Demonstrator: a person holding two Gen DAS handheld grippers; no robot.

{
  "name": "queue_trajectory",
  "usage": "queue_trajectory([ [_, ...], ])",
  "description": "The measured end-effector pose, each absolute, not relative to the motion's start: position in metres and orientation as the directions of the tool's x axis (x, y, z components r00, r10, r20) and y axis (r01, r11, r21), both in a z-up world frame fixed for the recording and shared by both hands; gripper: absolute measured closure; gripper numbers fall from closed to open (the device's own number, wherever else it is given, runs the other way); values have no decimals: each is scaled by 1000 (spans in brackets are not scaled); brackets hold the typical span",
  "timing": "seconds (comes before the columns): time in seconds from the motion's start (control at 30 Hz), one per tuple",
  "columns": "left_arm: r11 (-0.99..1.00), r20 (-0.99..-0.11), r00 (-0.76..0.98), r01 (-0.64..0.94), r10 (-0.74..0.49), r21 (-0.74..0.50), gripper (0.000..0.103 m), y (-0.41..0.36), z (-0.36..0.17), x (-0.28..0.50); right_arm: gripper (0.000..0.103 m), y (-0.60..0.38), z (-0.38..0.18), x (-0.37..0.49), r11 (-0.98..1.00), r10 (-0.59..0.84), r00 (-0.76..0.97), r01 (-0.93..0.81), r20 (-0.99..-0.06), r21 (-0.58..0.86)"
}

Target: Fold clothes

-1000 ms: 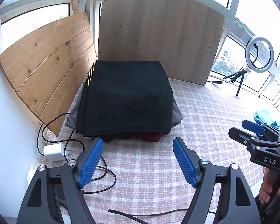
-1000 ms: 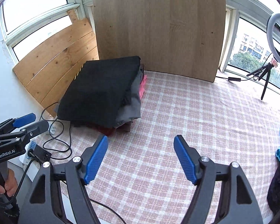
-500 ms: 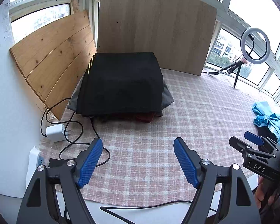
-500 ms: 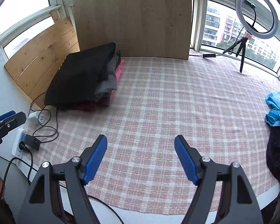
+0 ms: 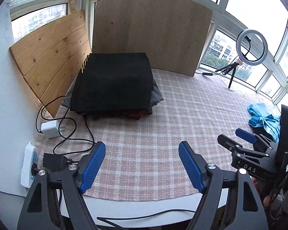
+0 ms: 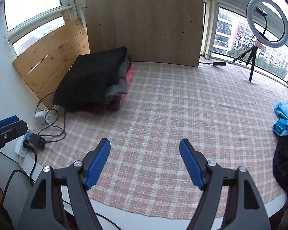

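Now your next garment, the blue cloth, lies far right, nearer your right gripper; both jaws spread, empty.

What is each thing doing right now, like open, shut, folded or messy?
Left hand-held gripper: open, empty.
Right hand-held gripper: open, empty.
Stack of clothes: folded, black piece on top.
Blue garment: crumpled, unfolded.
Dark garment: heaped at the table edge.
Ring light: upright; cannot tell if lit.
Power strip: black plug in it.
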State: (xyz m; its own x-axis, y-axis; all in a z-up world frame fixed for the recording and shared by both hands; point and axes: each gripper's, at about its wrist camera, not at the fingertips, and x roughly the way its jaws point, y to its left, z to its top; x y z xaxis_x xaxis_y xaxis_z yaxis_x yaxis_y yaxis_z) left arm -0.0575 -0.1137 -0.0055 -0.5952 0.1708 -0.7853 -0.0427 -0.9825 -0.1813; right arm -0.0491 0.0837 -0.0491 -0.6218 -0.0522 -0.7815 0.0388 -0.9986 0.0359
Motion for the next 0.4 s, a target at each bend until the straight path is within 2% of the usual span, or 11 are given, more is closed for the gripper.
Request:
queue_trajectory([
  [0.4, -980, -766, -622, -14, 163, -197, 25, -122, -6, -54, 29, 83, -49, -50, -998, -47, -621, 54, -782, 17],
])
